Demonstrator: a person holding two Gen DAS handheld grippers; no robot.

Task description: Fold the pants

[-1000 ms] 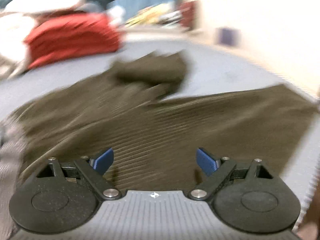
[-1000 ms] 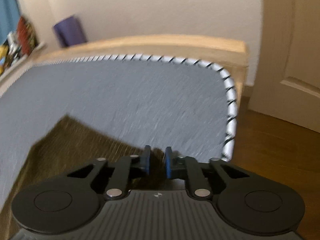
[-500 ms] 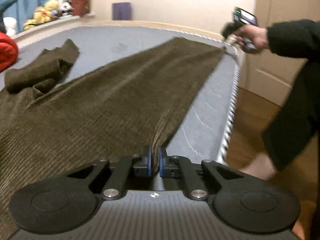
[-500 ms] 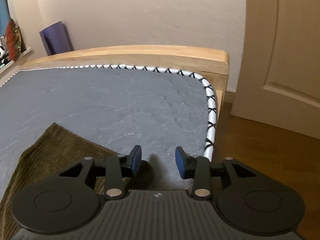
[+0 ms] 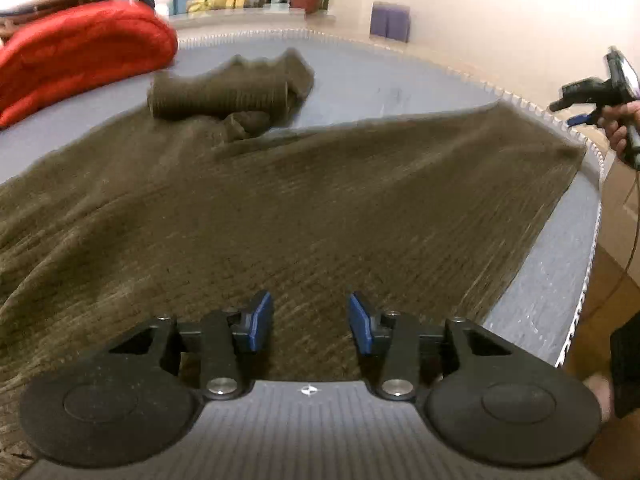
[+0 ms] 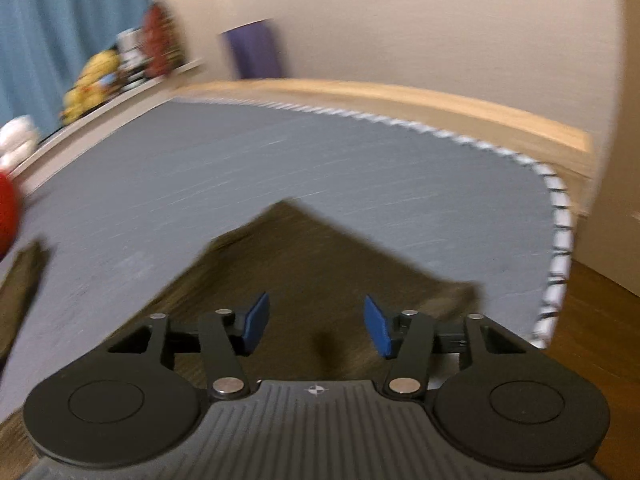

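While the brown corduroy pants (image 5: 304,200) lay spread across the grey mattress (image 5: 552,288), one leg reaching toward its far right corner and the other bunched into a rumpled roll at the far left, the left gripper (image 5: 310,322) hung over the middle of the cloth. Its jaws had just been opening and stood partly apart, with nothing pinched between the blue pads (image 5: 258,320); the fabric lay below and ahead of them, not gripped. The right gripper (image 6: 316,322) hovered above the hem end of the outstretched leg (image 6: 320,272), near the mattress's piped edge (image 6: 558,256). Its jaws had likewise been opening and stood about half apart, empty, the cloth beneath them. From the left wrist view the person's right hand (image 5: 620,128) showed beyond the corner. A red folded garment (image 5: 80,52) sat at the far left.
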